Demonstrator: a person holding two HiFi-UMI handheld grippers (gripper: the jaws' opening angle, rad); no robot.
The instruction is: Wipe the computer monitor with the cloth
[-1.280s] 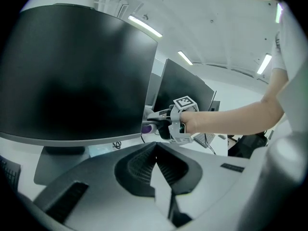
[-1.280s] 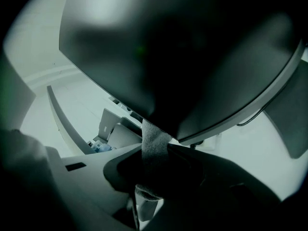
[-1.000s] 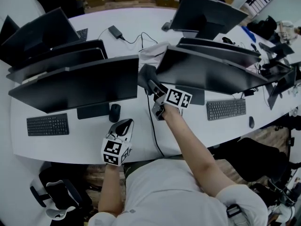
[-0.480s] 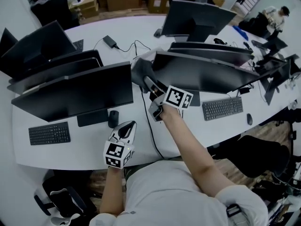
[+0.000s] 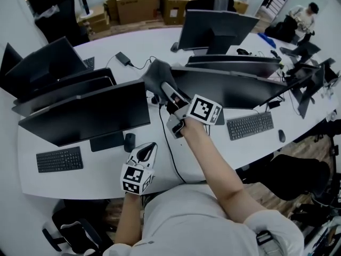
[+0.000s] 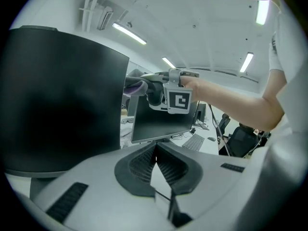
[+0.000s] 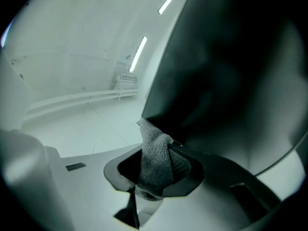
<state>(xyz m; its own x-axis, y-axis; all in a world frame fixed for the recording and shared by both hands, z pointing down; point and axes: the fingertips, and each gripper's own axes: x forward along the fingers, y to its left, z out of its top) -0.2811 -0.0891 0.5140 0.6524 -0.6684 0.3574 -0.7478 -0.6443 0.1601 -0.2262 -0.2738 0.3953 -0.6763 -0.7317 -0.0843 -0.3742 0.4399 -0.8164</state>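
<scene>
My right gripper (image 5: 166,90) pinches the cloth (image 5: 155,74) at the monitor's (image 5: 229,87) upper left corner. My left gripper (image 5: 147,149) is pressed together, empty.

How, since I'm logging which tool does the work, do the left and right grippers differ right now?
The right gripper is shut on the grey cloth; the left gripper is shut on nothing. The right gripper is held up at the edge of a monitor, while the left gripper hangs low over the front edge of the desk, touching no screen. Both carry a marker cube.
</scene>
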